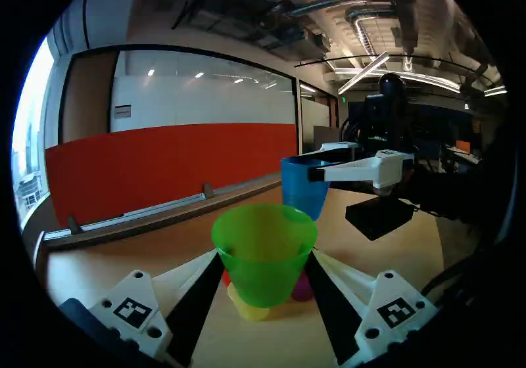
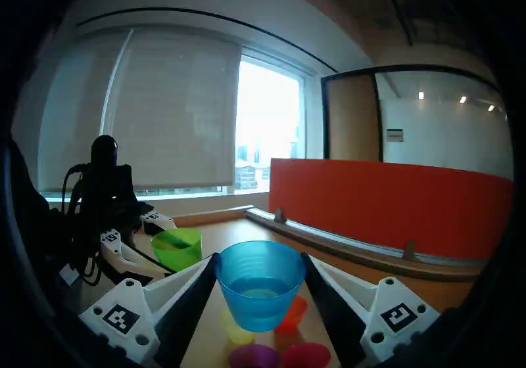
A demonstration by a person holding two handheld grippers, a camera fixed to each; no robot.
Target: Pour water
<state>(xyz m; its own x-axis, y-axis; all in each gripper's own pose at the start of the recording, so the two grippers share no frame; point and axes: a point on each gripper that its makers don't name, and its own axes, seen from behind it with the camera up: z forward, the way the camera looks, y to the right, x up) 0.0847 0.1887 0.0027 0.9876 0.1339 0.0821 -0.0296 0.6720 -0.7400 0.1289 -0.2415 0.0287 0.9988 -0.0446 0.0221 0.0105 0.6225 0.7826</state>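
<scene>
Right gripper view: right gripper (image 2: 259,260) holds blue cup (image 2: 260,296) upright, mouth up.

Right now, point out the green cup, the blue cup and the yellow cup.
green cup (image 1: 264,253), left gripper view, front wall.
blue cup (image 2: 260,289), right gripper view, front wall.
yellow cup (image 1: 248,310), left gripper view, side under the green cup.
</scene>
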